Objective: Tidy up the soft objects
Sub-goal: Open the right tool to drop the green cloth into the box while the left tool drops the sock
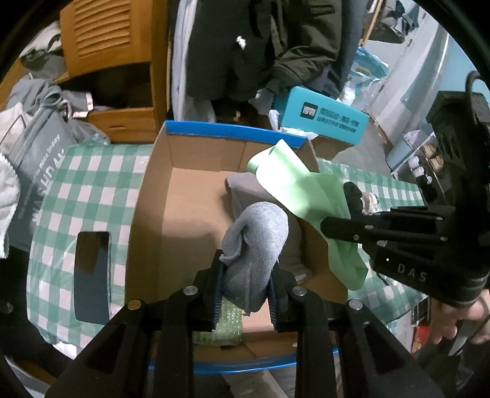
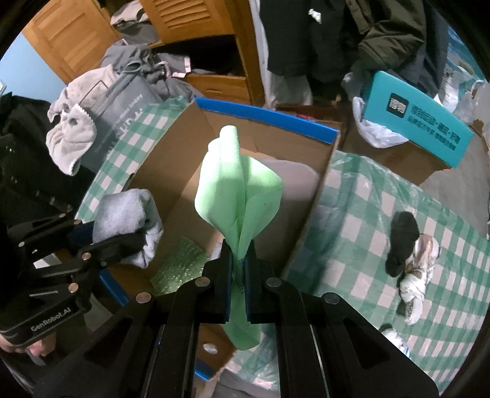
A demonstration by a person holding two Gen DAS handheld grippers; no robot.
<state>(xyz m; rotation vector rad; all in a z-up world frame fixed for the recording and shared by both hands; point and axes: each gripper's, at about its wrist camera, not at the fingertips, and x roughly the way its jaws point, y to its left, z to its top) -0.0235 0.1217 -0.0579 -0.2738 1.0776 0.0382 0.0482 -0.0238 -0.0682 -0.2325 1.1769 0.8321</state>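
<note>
Both cloths are judged light, limp and easily crushed, unlikely to slip from rubber pads, and best taken at a bunched fold, as is done here: the left gripper [image 1: 245, 269] is closed part-way on the grey fleece cloth [image 1: 255, 242], and the right gripper [image 2: 238, 275] is pinched almost fully together on the green cloth [image 2: 237, 196]. The grey cloth is seen as a thick, nubby roll and the green cloth as thin, smooth and pale, drooping in soft folds. The 2 cloths are held above the open cardboard box [image 1: 147, 214] on the green-checked tabletop [image 1: 92, 183].

wooden louvred cabinet [image 2: 190, 18], hanging dark coats [image 1: 263, 46]
</note>
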